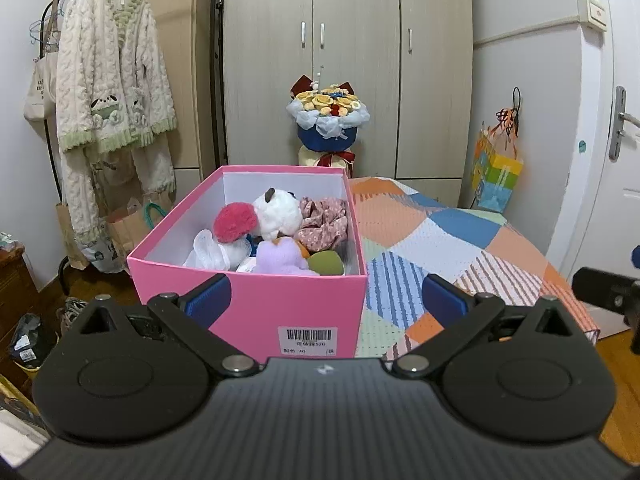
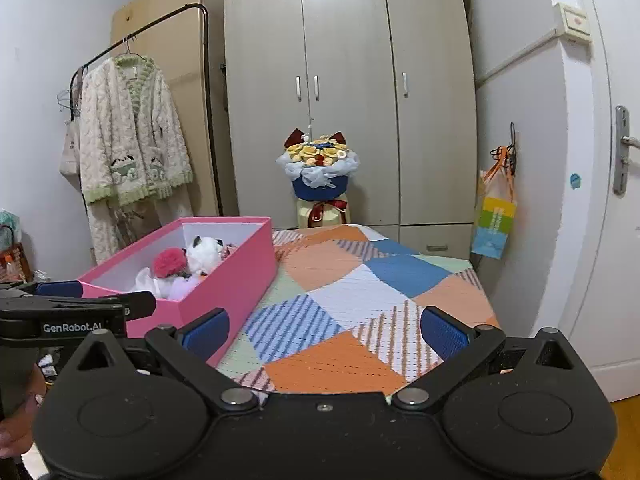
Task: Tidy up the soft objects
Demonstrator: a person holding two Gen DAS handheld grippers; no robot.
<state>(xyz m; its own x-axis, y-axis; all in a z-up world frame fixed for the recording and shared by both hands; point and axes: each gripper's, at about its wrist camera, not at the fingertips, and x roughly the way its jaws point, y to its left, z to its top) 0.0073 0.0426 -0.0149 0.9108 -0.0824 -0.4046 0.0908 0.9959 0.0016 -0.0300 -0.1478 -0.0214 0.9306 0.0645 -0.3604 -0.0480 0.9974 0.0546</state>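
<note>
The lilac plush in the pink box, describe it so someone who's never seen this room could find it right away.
On the patchwork bedspread stands an open pink box of soft toys. The lilac plush lies at its near wall, beside an olive-green ball and in front of the white panda toy. It is the only pale purple thing there.

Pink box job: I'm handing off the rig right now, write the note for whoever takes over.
Left gripper: open, empty, facing the near end of the pink box.
Right gripper: open, empty, over the patchwork cover, to the right of the box.
Box sits on the left edge of the cover, no lid on it. Inside: panda plush, red pompom, floral cloth, purple plush, green ball, white cloth.
Done: every soft item in view is in the box.
Left: no loose soft items show on the cover; no lid in view. Check out-of-view areas before closing out.
</note>
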